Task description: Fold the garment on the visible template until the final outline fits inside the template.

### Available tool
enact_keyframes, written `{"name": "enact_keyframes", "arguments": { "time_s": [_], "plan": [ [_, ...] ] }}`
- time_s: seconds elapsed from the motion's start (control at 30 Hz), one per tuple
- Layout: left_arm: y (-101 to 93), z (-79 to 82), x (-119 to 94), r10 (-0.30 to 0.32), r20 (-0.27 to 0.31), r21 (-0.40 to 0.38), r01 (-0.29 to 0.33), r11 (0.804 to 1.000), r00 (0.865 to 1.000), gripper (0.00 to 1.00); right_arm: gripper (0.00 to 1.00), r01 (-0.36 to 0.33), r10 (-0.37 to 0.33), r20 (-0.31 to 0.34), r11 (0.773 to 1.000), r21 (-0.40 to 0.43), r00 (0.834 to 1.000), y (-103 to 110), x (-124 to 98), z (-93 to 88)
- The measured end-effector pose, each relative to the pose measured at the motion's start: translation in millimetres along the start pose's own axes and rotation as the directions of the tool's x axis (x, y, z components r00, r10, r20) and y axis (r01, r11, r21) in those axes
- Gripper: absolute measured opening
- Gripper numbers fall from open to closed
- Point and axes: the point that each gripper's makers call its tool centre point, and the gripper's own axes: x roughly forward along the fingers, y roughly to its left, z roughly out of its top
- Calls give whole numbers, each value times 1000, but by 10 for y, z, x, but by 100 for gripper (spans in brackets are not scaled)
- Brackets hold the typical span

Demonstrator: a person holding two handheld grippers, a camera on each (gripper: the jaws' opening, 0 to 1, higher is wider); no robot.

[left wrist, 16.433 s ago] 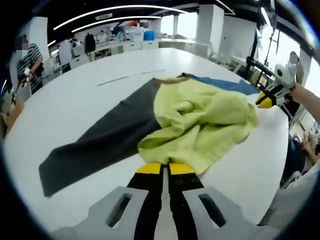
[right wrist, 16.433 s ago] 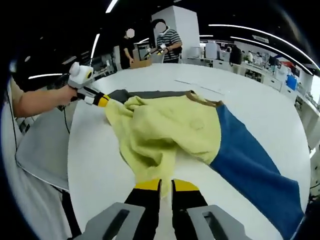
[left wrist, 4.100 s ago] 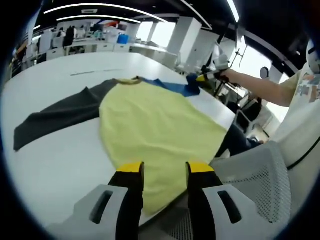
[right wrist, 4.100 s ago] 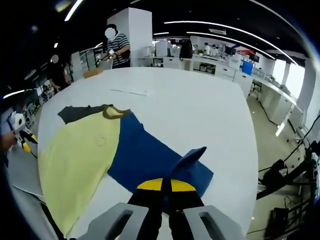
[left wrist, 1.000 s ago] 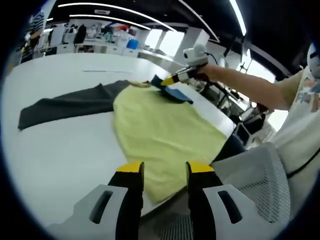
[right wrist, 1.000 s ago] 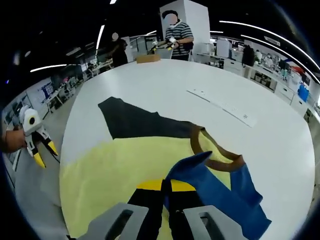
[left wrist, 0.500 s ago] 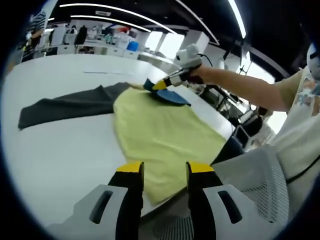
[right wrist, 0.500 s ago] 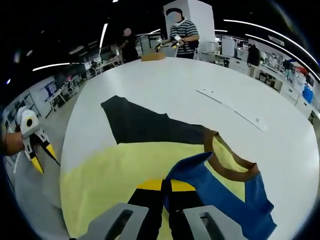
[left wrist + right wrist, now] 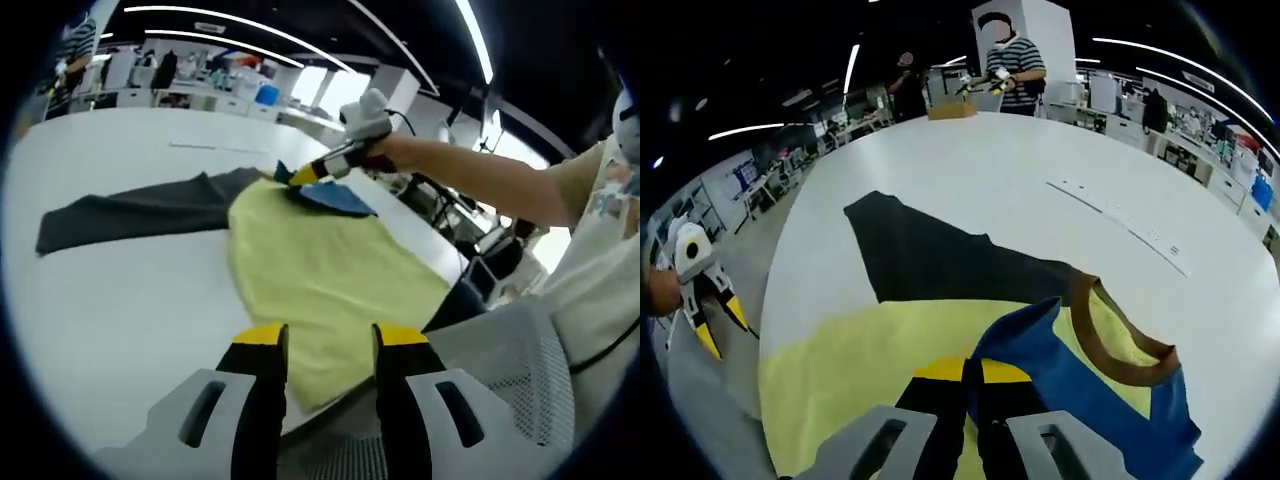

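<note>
The garment lies flat on the white table (image 9: 110,290): a yellow body (image 9: 320,260), a dark grey sleeve (image 9: 130,210) spread to the left, a brown collar (image 9: 1110,345). The blue sleeve (image 9: 1080,400) is lifted and folded over the yellow body (image 9: 860,380). My right gripper (image 9: 965,372) is shut on the blue sleeve's end, close to the collar; in the left gripper view that right gripper (image 9: 305,175) pinches the blue cloth (image 9: 335,197). My left gripper (image 9: 330,340) stands open above the garment's hem at the table edge, holding nothing. That left gripper (image 9: 715,310) hangs beyond the table's rim.
A thin strip of pale marks (image 9: 1130,225) lies on the table past the collar. A grey mesh chair (image 9: 500,370) stands by the near edge. A person in a striped shirt (image 9: 1012,60) and a cardboard box (image 9: 955,110) are at the far end.
My right gripper has carried the blue sleeve further across the yellow body, towards the collar and the grey sleeve. The left gripper has stayed open in place.
</note>
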Motion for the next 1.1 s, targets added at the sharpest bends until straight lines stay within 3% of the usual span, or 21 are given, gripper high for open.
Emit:
{"name": "enact_keyframes", "arguments": {
  "time_s": [0.53,1.1],
  "plan": [
    [1,-6,-6,2,0,-13,-2,1000,1000,30,0,-34,34,-5,999,-30,999,223,216,149],
    [9,-1,-6,7,7,-17,-7,1000,1000,30,0,-54,51,-47,996,-71,998,387,423,135]
  ]
}}
